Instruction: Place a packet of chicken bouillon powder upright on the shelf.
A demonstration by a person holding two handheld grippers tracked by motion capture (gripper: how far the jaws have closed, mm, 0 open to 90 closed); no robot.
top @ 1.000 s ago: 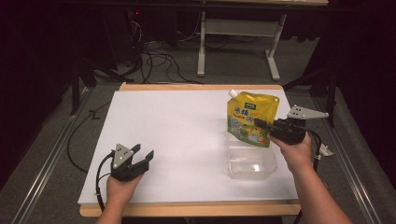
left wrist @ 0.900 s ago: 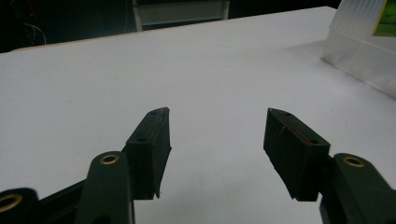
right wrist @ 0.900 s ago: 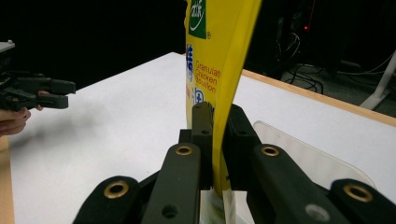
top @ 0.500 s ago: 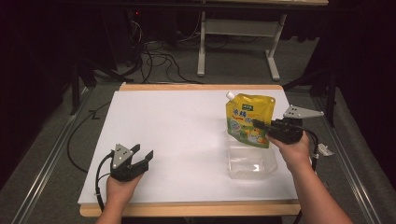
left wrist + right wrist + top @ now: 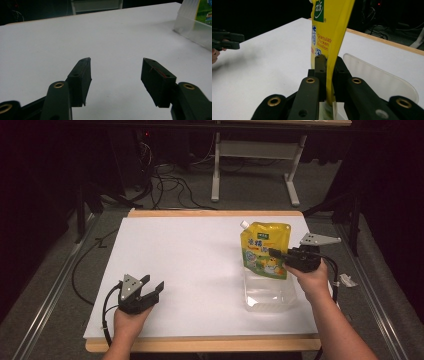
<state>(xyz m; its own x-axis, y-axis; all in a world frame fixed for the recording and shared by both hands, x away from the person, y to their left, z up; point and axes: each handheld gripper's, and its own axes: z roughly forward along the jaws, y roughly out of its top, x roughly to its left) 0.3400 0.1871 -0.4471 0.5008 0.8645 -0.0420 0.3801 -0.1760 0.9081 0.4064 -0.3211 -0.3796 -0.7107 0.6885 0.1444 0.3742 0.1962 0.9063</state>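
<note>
A yellow spouted pouch (image 5: 264, 245) of chicken bouillon hangs upright at the right side of the white table (image 5: 200, 250). My right gripper (image 5: 275, 253) is shut on its right edge, and in the right gripper view the jaws (image 5: 329, 62) pinch the yellow pouch (image 5: 329, 27). The pouch's lower edge is at the far end of a clear plastic container (image 5: 270, 295); I cannot tell whether it is inside. My left gripper (image 5: 152, 281) rests open near the table's front left, with nothing between its jaws (image 5: 115, 72).
The clear container (image 5: 192, 27) and a corner of the pouch (image 5: 206, 11) are at the far right of the left gripper view. The container's rim (image 5: 382, 80) lies just beyond my right jaws. A wooden table edge (image 5: 200, 343) runs along the front. Cables and a metal stand are on the floor behind.
The right gripper has shifted the pouch slightly left and down over the container's far end. The left gripper has stayed where it was.
</note>
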